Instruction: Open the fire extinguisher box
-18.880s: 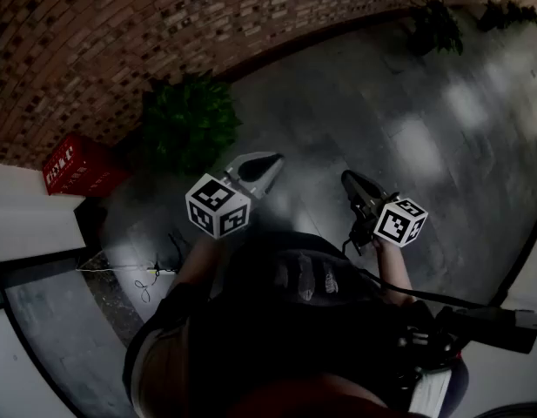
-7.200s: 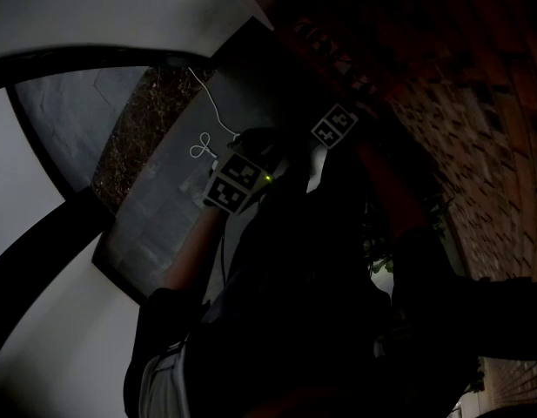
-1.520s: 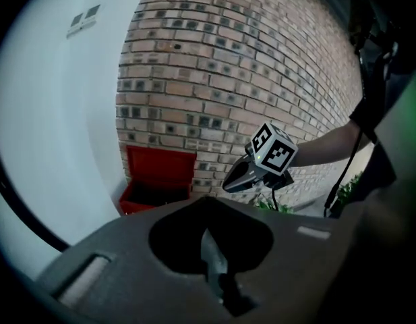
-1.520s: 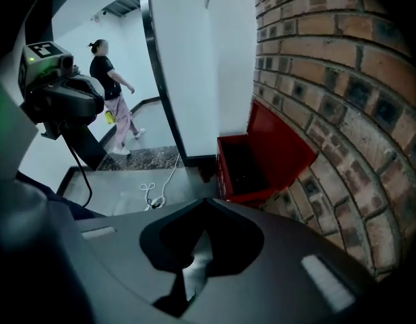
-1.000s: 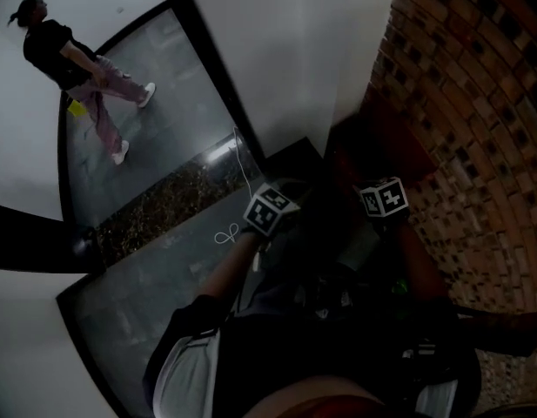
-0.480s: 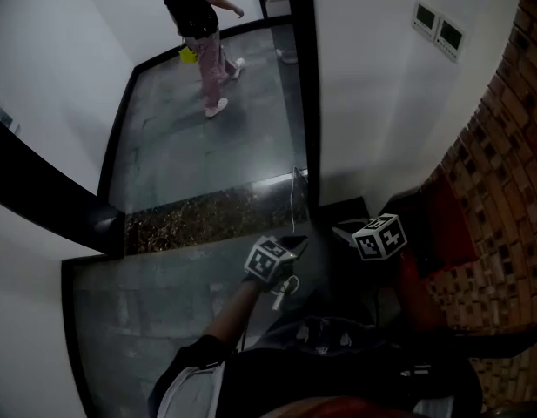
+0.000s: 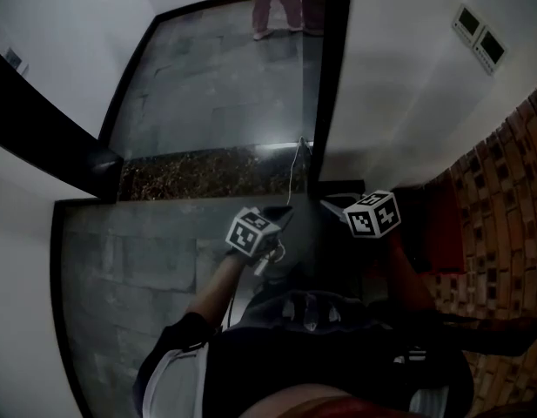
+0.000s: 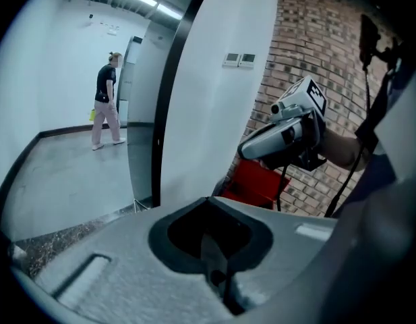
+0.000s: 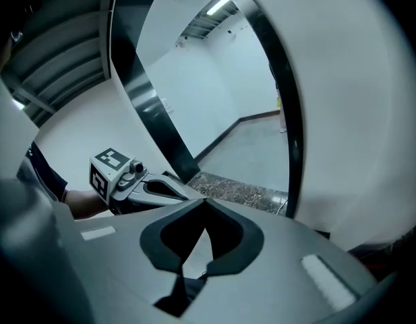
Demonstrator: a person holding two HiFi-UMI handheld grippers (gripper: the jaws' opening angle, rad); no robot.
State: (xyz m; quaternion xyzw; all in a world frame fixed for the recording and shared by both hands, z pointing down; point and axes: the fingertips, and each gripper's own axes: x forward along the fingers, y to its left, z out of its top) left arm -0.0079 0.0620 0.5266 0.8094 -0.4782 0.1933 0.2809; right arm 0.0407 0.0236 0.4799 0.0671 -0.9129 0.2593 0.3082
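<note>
With jaws together and empty, the left gripper (image 7: 282, 212) and right gripper (image 7: 332, 205) pointed ahead, while the red fire extinguisher box (image 7: 444, 233) sat off to the right, nearer the right gripper, against the brick wall (image 7: 512, 172).

The left hand-held gripper (image 7: 279, 212) and right hand-held gripper (image 7: 331, 204) are pale grey shells, each bearing a black-and-white marker cube. The person's left sleeve (image 7: 175, 374) is white.
</note>
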